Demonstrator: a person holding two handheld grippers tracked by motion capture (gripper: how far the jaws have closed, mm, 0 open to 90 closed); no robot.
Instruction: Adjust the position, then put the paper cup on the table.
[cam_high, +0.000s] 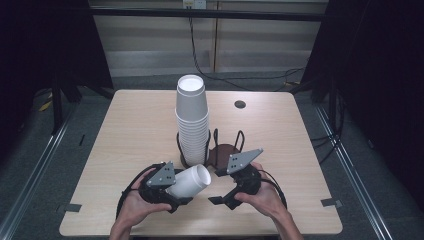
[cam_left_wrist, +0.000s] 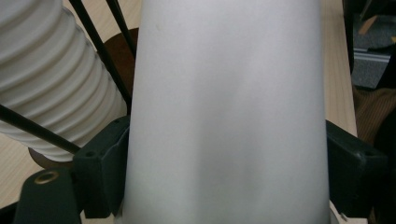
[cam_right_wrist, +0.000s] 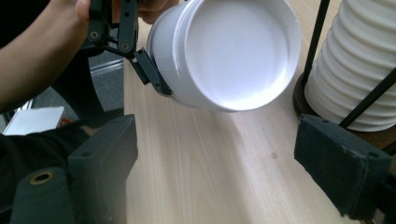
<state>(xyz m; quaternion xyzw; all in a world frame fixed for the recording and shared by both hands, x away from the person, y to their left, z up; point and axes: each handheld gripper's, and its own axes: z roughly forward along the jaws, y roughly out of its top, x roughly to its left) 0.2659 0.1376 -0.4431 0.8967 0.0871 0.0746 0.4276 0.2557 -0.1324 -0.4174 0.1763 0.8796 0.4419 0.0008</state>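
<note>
So the left gripper (cam_high: 176, 192) has a white cup (cam_high: 191, 181) clamped across its lower body, jaws pinched in tight on both sides. It's lying nearly on its side above the near part of the table (cam_high: 130, 130), mouth pointing toward the right gripper (cam_high: 224, 196) and a bit toward the stack (cam_high: 192, 119). That stack sits in a wire rack (cam_high: 220, 147) with a dark round base, just behind both hands. The right gripper's jaws are spread wide with nothing between them, aimed at the cup's open mouth (cam_right_wrist: 236, 51) from close by.

Looks to me like either a handover or the cup's about to go on or beside the stack. If it's a handover, I'd take it by the wall below the rim, not the rim itself, since paper lips buckle easily. Close the right jaws gently and only let the left go once the new grip is firm. Watch the rack wires too; they're very close to the right jaw (cam_right_wrist: 343, 161) and easy to snag.
</note>
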